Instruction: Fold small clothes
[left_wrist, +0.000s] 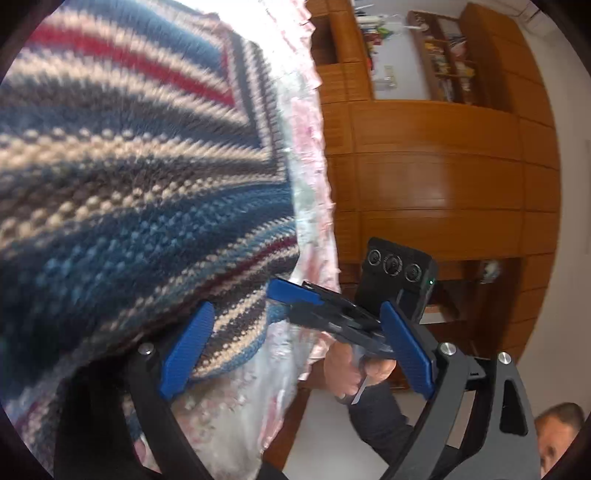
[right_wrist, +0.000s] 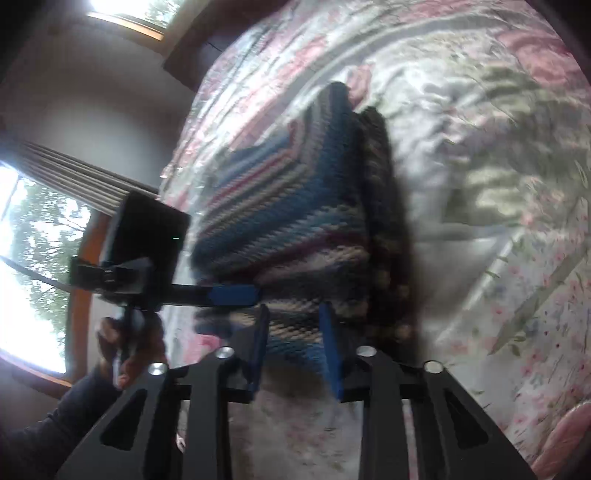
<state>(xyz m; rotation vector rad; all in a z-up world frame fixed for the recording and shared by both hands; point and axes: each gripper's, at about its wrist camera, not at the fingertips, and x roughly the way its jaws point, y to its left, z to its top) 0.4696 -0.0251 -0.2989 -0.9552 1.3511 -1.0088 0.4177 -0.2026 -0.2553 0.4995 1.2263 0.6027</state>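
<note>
A knitted sweater striped in blue, grey, cream and red lies on a floral bedspread. It fills the left of the left wrist view. My left gripper is open wide, and the sweater's hem reaches in beside its left pad. My right gripper has its fingers drawn in on the near hem of the sweater, with knit filling the gap between them. In the left wrist view the right gripper touches the sweater's edge. The left gripper shows in the right wrist view beside the sweater. Both views are blurred.
The bedspread covers a bed that spans the right wrist view. Wooden cabinets with shelves stand beyond the bed. Windows with a curtain are at the left. A person's hand holds the right gripper's handle.
</note>
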